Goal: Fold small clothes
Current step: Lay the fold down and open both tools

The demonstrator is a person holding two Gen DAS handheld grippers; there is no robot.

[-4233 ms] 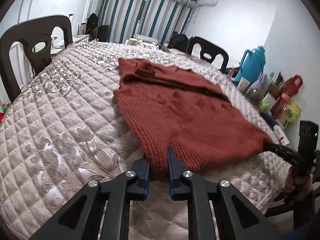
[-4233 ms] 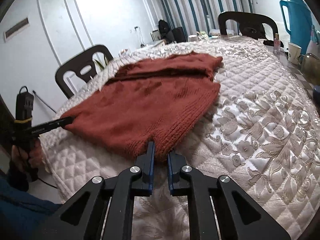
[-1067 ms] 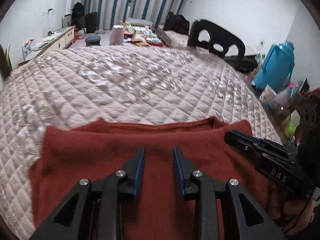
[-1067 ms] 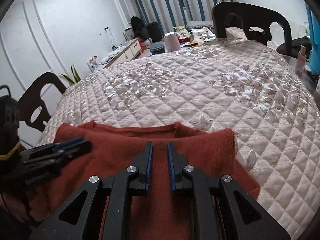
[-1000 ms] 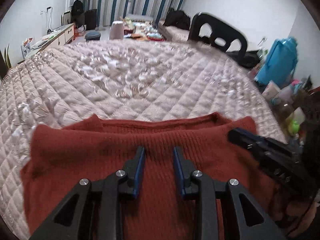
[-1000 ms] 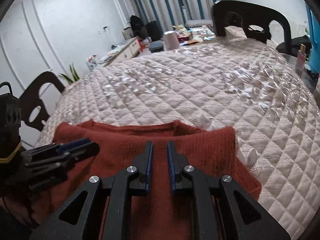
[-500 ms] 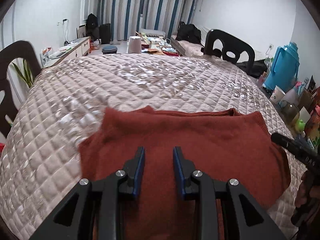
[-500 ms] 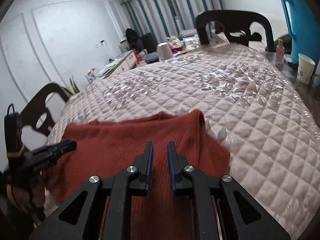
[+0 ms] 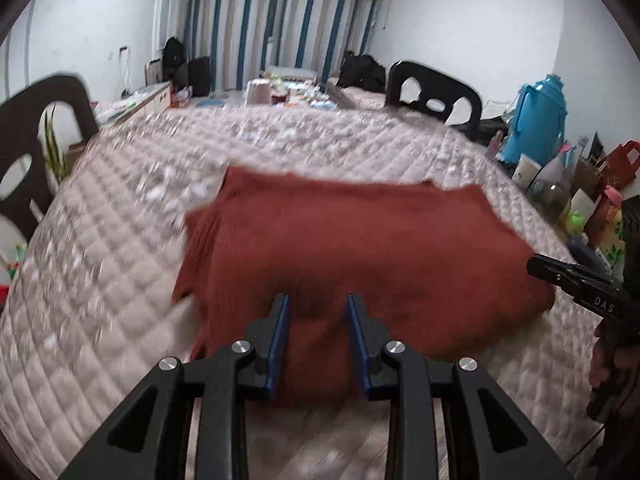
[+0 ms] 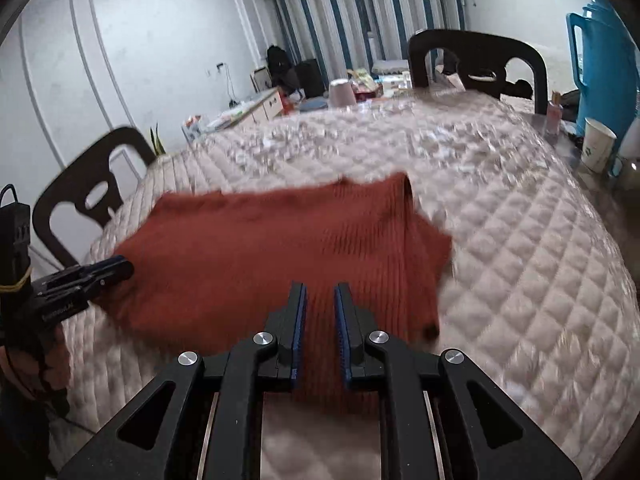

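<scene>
Between both claws (image 9: 316, 316) (image 10: 320, 304) hangs the sweater (image 9: 360, 240).

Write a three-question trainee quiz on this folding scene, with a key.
1. True or false: the rust-red sweater lies on a quilted cover.
2. What is between the fingers of both the left gripper and the right gripper? A) knit fabric B) a paper cup C) nothing
3. Fill in: near the table's right edge stands a tall ____-coloured thermos.

Key: 1 true; 2 A; 3 blue.
</scene>
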